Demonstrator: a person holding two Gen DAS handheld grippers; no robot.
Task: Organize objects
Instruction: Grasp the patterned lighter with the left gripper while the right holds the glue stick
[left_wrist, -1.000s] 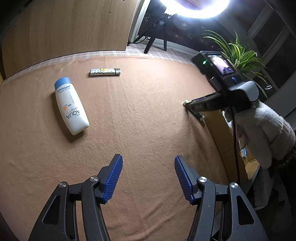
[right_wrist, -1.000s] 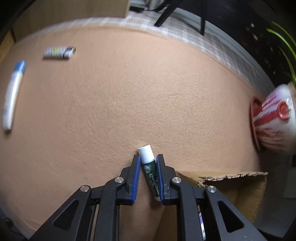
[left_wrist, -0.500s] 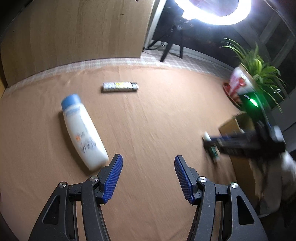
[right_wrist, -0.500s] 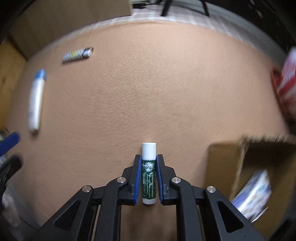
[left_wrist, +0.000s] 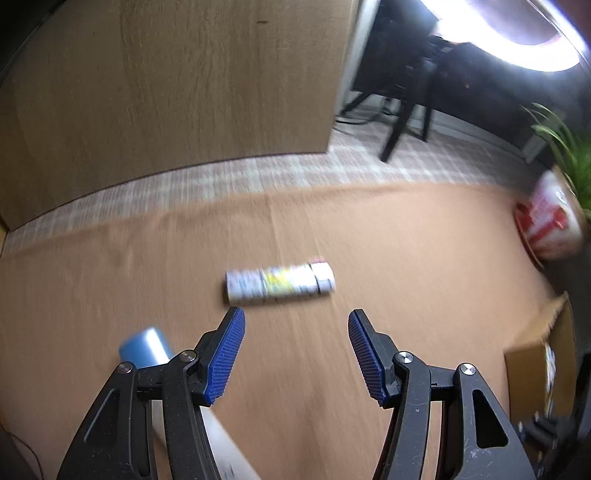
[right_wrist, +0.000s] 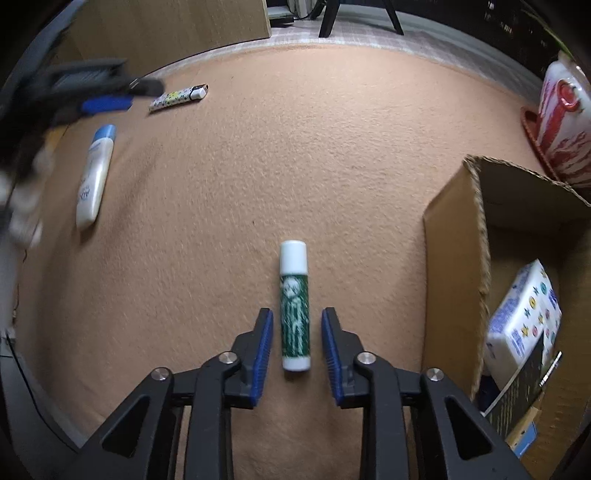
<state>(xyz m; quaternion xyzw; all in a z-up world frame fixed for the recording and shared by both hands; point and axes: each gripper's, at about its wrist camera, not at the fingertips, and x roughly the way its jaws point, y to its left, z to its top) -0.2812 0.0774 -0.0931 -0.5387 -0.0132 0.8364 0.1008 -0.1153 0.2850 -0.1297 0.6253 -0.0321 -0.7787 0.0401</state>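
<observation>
Your right gripper (right_wrist: 296, 345) has its jaws parted around the green-and-white cylindrical lip balm tube (right_wrist: 294, 306), with a visible gap on both sides, so the tube lies free on the tan felt-covered counter (right_wrist: 295, 155), white cap pointing away from you; it seems set there beside the open brown cardboard box (right_wrist: 452, 266) rather than in it. Your left gripper (left_wrist: 295, 350) is spread wide and empty, aimed at the patterned white cylindrical lighter (left_wrist: 279, 285), which lies crosswise just beyond the jaws, probably your next pick. The blue-capped white plastic lotion bottle (right_wrist: 94, 177) lies under the left jaw.
</observation>
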